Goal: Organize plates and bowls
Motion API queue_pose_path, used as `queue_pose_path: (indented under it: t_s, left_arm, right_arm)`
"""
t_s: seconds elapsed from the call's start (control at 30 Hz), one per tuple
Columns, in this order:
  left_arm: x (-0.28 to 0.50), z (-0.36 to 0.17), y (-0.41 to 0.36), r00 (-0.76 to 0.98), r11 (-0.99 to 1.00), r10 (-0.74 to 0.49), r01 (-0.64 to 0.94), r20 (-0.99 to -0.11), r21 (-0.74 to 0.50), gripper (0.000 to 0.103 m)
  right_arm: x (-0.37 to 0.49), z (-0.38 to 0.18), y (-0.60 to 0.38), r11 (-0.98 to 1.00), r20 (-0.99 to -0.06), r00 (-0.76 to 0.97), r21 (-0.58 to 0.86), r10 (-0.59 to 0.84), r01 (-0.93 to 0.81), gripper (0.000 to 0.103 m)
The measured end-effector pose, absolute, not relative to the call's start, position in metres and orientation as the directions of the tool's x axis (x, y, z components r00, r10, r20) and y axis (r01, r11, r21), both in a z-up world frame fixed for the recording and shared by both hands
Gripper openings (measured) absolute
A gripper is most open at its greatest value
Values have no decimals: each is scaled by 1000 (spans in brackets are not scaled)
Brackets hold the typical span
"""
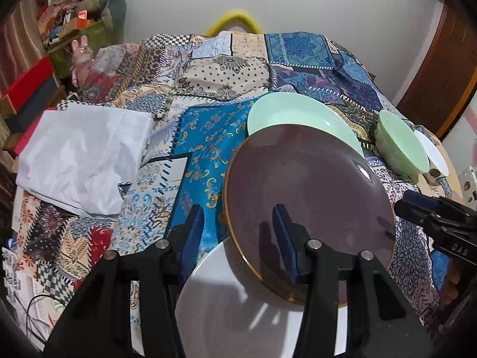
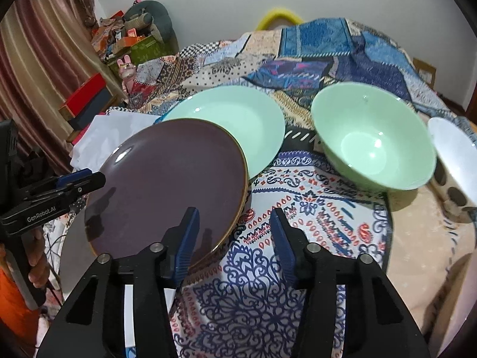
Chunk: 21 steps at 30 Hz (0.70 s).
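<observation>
My left claw (image 1: pixel 238 232) and right claw (image 2: pixel 235 232) both hang apart, gripping nothing, because the brown plate (image 2: pixel 167 185) leans on the white plate (image 1: pixel 226 295) and mint plate (image 2: pixel 238 119), seemingly mid-stacking.

Patchwork cloth (image 1: pixel 208 137) covers the table — crumpled white sheet (image 1: pixel 83 155) lies on it.

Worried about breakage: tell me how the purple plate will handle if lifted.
The purple plate looks glazed and glossy, so probably slippery between fingers. It seems rigid ceramic, likely fragile if dropped. It rests tilted on the white plate and mint plate, so it may slide when nudged.
</observation>
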<state>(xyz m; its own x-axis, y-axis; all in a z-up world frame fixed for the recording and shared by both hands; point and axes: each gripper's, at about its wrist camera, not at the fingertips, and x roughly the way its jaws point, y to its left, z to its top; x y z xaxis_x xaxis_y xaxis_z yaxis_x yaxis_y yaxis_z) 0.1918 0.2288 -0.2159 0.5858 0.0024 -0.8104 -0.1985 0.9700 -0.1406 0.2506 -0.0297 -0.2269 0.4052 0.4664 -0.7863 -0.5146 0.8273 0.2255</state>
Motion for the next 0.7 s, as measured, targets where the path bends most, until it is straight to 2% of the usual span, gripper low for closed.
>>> queue_pose_path:
  t_s: [0.17,0.4,0.7]
  left_arm:
    - [200,-221,231,584,967,-19,-196,-812,-163,44]
    - [210,-229,231,563,969,-58,-168,-824,-183,34]
    - [217,-231,232,551,967,-83,-158,-831,-201,33]
  right_arm:
    - [257,-234,-24,819,-795,379,240,473,-521,36]
    - [262,-242,-18,809,-801,349,263,487,-526,30]
    - [266,-247,-18,798,-784,328,322,526,-510,28]
